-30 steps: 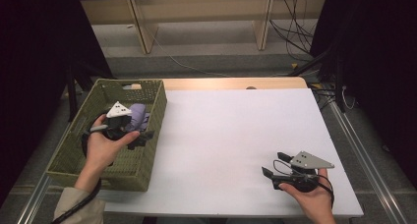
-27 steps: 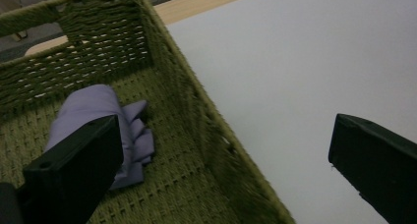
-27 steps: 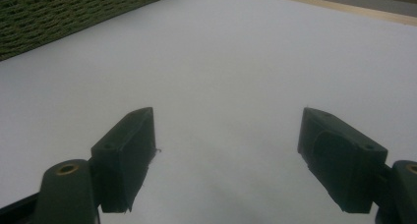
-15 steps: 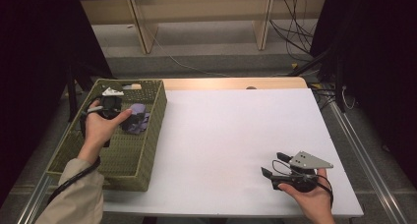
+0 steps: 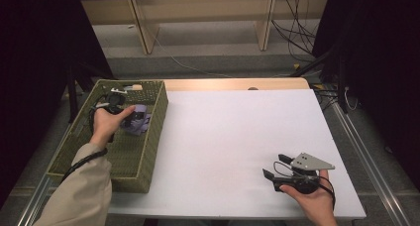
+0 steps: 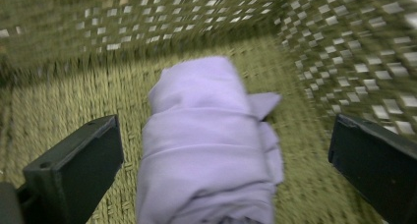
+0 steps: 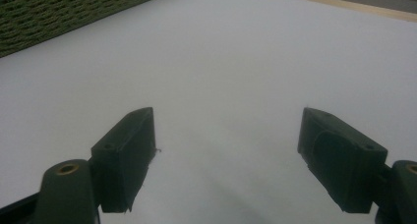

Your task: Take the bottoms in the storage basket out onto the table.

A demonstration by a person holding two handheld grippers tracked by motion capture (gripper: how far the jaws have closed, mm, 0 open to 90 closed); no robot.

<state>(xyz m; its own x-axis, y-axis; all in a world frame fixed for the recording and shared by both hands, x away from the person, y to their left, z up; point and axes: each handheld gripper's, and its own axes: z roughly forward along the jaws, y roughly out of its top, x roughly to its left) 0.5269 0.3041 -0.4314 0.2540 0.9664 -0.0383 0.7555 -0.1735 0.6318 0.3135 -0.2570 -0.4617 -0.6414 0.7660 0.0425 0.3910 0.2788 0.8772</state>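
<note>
A rolled lavender cloth (image 5: 141,124) lies on the floor of the green woven basket (image 5: 148,151) at the table's left. My left gripper (image 5: 130,118) is inside the basket, just left of the cloth. In the left gripper view the cloth (image 6: 211,150) sits between the wide-apart jaws of the left gripper (image 6: 226,130), and neither jaw touches it. Near the front right of the white table, my right gripper (image 5: 275,166) rests open. The right gripper view shows the right gripper (image 7: 226,116) with bare white table between its jaws.
The basket's woven walls (image 6: 344,52) stand close around the left gripper. The basket's side (image 7: 59,13) is far off to the left in the right gripper view. A wooden strip (image 5: 233,84) runs along the table's far edge, with shelving and cables beyond.
My left hand and gripper moved toward the basket's far left part, off the top of the cloth. The cloth stayed where it lay. The right gripper has not moved.
</note>
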